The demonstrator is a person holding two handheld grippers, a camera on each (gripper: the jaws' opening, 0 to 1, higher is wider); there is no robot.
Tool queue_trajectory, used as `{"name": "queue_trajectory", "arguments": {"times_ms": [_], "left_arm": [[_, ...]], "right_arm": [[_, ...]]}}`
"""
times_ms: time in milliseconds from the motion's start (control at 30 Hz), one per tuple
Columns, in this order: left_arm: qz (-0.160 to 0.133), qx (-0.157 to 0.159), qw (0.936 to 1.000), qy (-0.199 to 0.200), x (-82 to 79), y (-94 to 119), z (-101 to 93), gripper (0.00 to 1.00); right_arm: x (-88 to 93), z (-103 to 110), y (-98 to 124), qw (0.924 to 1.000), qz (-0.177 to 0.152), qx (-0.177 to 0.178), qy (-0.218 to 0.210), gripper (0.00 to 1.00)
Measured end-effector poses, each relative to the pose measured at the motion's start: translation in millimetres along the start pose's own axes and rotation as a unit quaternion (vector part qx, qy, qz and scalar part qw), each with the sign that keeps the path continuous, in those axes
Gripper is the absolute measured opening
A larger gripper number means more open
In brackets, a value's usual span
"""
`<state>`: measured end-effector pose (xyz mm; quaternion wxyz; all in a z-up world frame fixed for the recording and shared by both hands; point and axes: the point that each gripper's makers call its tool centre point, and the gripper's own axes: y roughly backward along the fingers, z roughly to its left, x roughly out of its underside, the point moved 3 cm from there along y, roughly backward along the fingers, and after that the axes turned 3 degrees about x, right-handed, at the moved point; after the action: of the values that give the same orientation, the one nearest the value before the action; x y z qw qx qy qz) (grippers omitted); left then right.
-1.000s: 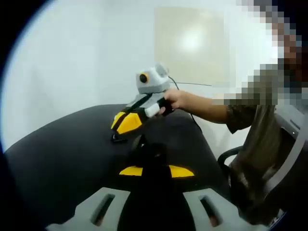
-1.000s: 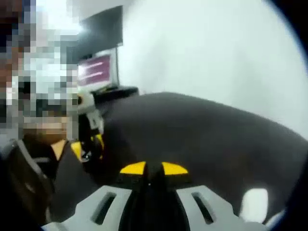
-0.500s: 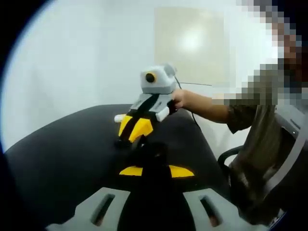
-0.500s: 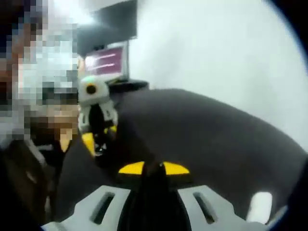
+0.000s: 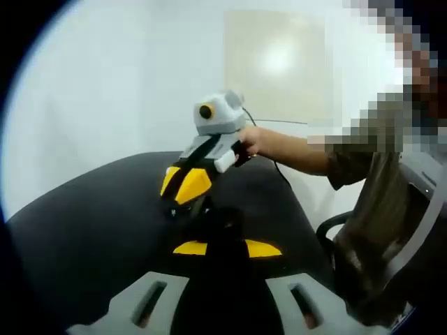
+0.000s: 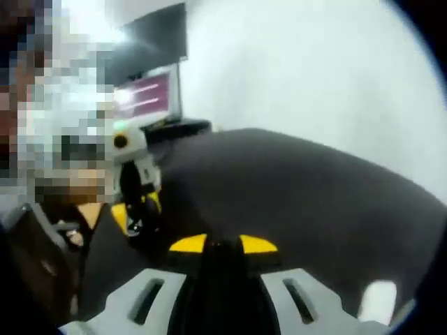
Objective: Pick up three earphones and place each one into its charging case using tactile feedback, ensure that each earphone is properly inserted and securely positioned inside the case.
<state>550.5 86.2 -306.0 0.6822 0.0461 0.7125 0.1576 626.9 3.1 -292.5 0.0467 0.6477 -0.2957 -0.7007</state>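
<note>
In the left gripper view my left gripper rises from the bottom. Its yellow-tipped jaws are drawn together around a dark lump that is hard to tell from the black table. Just beyond, a person's hand holds my right gripper tilted down to the left, jaws together and tips close to the table. A small dark bit lies under those tips. In the right gripper view my right gripper looks shut, and the left gripper stands at the left. No earphone is clear enough to make out.
A blurred white object lies on the table at the lower right of the right gripper view. A lit monitor stands behind the table's far edge. A seated person and a chair are on the right of the left gripper view.
Half a second ago my right gripper stood more upright and nearer the left gripper's tips. It has tipped back down to the left. The left gripper's view has not shifted.
</note>
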Motion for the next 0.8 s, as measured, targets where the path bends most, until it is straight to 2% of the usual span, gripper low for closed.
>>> {"name": "queue_trajectory", "arguments": {"times_ms": [67,133,200,233,267,333,467,533,633,700,767,800], "left_arm": [[0.0,0.0,1.0,0.0,0.0,0,-0.2,0.15],[-0.001,0.002,1.0,0.001,0.0,0,0.1,0.15],[-0.001,0.002,1.0,0.001,0.2,0,-0.3,0.15],[-0.001,0.002,1.0,0.001,0.3,0,-0.4,0.15],[-0.001,0.002,1.0,0.0,0.3,0,-0.5,0.15],[-0.001,0.002,1.0,0.0,0.5,0,-1.2,0.15],[-0.001,0.002,1.0,0.003,0.6,0,-1.3,0.15],[-0.001,0.001,1.0,0.003,0.6,0,-0.9,0.15],[0.0,0.001,1.0,0.009,0.5,0,-0.6,0.15],[0.0,0.0,0.9999,0.012,0.6,0,-0.5,0.15],[0.001,0.0,0.9999,0.013,0.7,0,-0.7,0.15],[0.001,0.0,0.9999,0.013,0.8,0,-0.5,0.15]], "right_arm": [[-1.2,-1,-4,0.9993,0.031,0.001,0.022,0.2],[-0.5,1,-8,0.998,0.058,-0.007,0.023,0.2],[0.9,2,-13,0.9971,0.07,-0.009,0.028,0.19],[4.5,3,-14,0.9959,0.083,-0.008,0.036,0.14],[6.7,2,-15,0.9948,0.09,-0.003,0.046,0.14],[2.4,4,-12,0.9967,0.072,0.004,0.038,0.14],[-17.0,7,7,0.9994,-0.011,0.03,0.017,0.14],[-31.9,15,22,0.9955,-0.064,0.041,0.056,0.14],[-48.3,37,37,0.9851,-0.149,0.043,0.074,0.14],[-47.9,51,39,0.98,-0.167,0.041,0.1,0.14],[-49.5,63,38,0.9684,-0.2,0.055,0.139,0.14],[-51.9,70,37,0.9595,-0.227,0.058,0.156,0.14]]}}
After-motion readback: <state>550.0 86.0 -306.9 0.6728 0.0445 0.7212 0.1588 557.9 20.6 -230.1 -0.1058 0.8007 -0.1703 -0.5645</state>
